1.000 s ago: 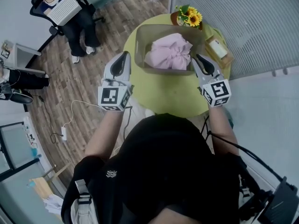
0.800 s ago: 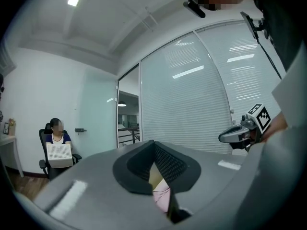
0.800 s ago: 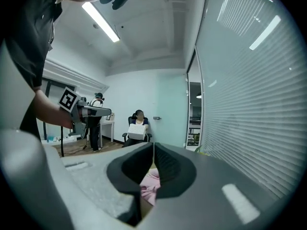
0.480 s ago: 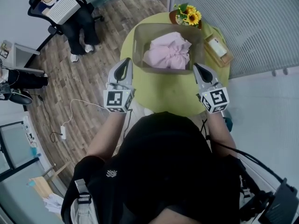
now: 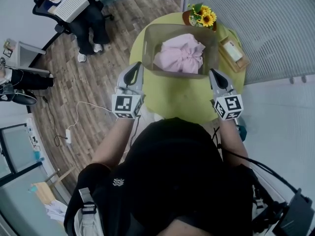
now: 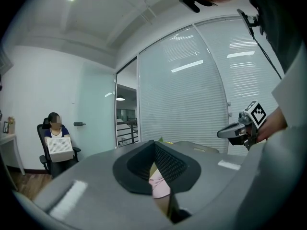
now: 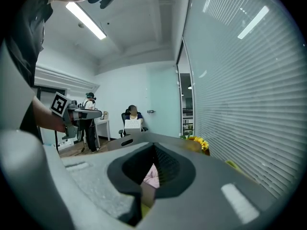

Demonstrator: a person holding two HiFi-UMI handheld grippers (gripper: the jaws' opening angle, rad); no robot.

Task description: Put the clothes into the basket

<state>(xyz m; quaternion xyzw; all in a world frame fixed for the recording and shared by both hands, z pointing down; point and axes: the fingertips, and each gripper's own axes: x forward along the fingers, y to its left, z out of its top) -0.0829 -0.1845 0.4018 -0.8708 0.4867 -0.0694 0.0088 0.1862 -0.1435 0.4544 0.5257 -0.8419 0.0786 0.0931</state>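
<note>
From table [image 5: 183, 95], left gripper [image 5: 138, 66] and right gripper [image 5: 213, 73] (shut) retreated.

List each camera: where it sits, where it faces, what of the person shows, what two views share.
Head view: on the head, steeply down at table, basket, clothes; torso, arms, left tool, right tool show.
Left gripper view: on the left tool, level past shut jaws toward blinds; right tool, hand show.
Right gripper view: on the right tool, toward sunflowers; left tool, arm show.
Shared: both gripper views glimpse the clothes beyond their jaws.
</note>
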